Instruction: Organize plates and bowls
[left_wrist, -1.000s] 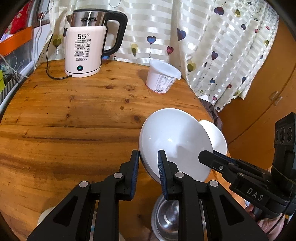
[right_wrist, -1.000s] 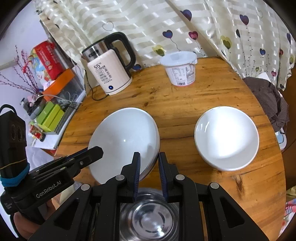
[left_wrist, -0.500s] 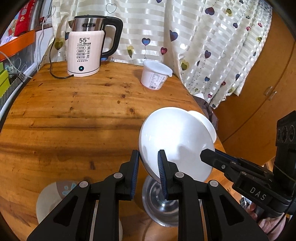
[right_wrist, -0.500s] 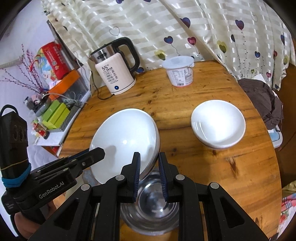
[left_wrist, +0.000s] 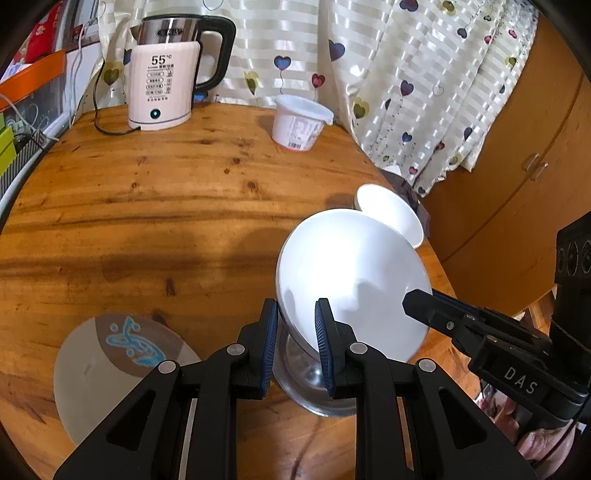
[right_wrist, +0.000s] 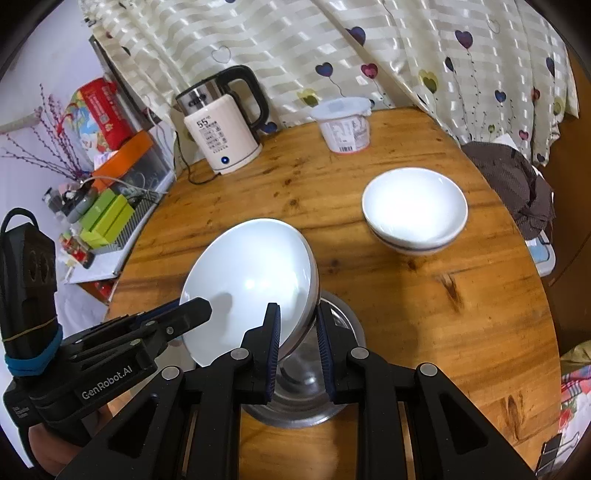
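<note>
Both grippers hold one large white bowl (left_wrist: 351, 273) by opposite rims, lifted and tilted above the round wooden table (left_wrist: 147, 206). My left gripper (left_wrist: 294, 343) is shut on its near-left rim. My right gripper (right_wrist: 297, 341) is shut on the other rim of the same bowl (right_wrist: 251, 280). Under the bowl sits a steel bowl (right_wrist: 306, 380), also in the left wrist view (left_wrist: 314, 384). A stack of white bowls (right_wrist: 415, 210) stands at the right side of the table, seen in the left wrist view (left_wrist: 388, 210). A plate with a blue fish pattern (left_wrist: 118, 369) lies near left.
A pink electric kettle (left_wrist: 162, 85) with its cord and a white lidded tub (left_wrist: 299, 122) stand at the back of the table. A heart-print curtain (right_wrist: 332, 48) hangs behind. A cluttered shelf (right_wrist: 107, 206) is to the left, a wooden cabinet (left_wrist: 517, 166) to the right.
Both grippers have risen and pulled back with the white bowl. The steel bowl beneath shows more, and the fish plate has come into the left wrist view.
</note>
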